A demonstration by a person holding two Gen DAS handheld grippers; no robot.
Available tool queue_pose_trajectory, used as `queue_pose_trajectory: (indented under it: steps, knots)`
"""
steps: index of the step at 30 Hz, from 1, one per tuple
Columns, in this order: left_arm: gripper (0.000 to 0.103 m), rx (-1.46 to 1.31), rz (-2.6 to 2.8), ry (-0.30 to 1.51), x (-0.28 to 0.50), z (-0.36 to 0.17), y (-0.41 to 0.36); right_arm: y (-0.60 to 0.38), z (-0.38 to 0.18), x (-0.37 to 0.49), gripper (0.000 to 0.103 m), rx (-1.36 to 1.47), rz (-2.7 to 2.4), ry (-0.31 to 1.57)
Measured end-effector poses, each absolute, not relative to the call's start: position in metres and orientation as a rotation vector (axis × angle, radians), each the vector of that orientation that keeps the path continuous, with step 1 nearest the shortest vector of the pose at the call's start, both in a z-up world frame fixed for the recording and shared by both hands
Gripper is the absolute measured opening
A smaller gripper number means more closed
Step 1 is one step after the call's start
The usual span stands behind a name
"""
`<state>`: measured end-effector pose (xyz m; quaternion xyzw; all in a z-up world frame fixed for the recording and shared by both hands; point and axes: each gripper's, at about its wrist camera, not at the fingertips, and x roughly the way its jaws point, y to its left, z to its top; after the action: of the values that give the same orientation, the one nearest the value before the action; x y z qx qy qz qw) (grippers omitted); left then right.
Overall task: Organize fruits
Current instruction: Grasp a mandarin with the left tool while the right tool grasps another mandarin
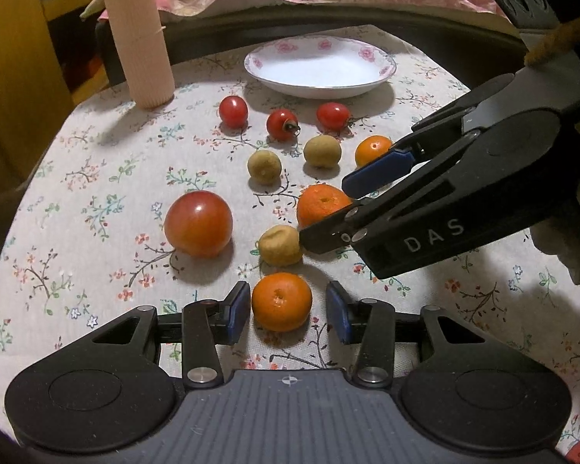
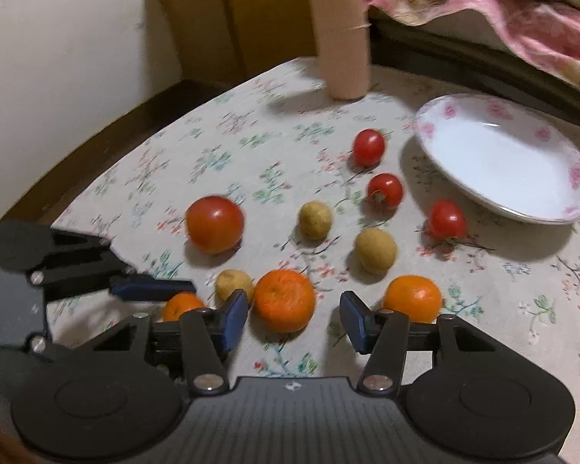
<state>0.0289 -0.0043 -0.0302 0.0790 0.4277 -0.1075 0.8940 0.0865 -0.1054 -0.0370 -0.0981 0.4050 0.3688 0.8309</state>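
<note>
**Two mandarins bracketed, neither gripped**

Floral cloth covers the surface [image 1: 77, 201], with loose fruit spread across it and a pink quilt on a bed behind.

Nearest, the left tongs [image 1: 288, 311] stand partly open around the near mandarin [image 1: 281, 301]. A gap shows at each pad; nothing is held. Its dimpled stem end faces up and slightly toward the camera. The fruit is near round, so no long axis matters.

Just beyond, the right tongs [image 2: 294, 319] are likewise partly open, straddling the middle mandarin [image 2: 284, 299], pads clear on both sides. A dented longan [image 1: 280, 244] lies touching or just beside the outer tip of those tongs. A third mandarin [image 2: 412, 297] sits just outside the right pad.

Further out are a large tomato [image 1: 198, 222], two more longans [image 1: 264, 166] [image 1: 322, 150], then three cherry tomatoes in a row [image 1: 233, 111] [image 1: 282, 124] [image 1: 332, 115].

Farthest stand the flowered dish [image 1: 382, 65], unfilled, and a ribbed beige cylinder [image 1: 137, 34].

Judgement: the step in hand is the grasp. Next, each pair should close squarely across its mandarin, gently, then lift toward the dish without nudging the longan.
</note>
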Motion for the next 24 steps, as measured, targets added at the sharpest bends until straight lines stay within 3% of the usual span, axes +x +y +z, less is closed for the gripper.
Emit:
queue_pose_trajectory:
  steps: [7, 14, 19, 24]
  knots:
    - [0.049, 0.178, -0.234, 0.885, 0.0284, -0.0297, -0.0061, -0.1049, -0.0383, 0.0908, 0.054, -0.214, 0.793, 0.870]
    - [0.045, 0.189, -0.239, 0.889, 0.0275, -0.0286, -0.0043, -0.1009, -0.0398, 0.0889, 0.040, -0.217, 0.796, 0.870]
    - [0.049, 0.198, -0.235, 0.887, 0.0278, -0.0304, -0.0051, -0.0972, -0.0409, 0.0858, 0.039, -0.259, 0.796, 0.863]
    - [0.045, 0.191, -0.239, 0.895, 0.0294, -0.0291, -0.0048, -0.0978, -0.0399, 0.0857, 0.036, -0.229, 0.765, 0.885]
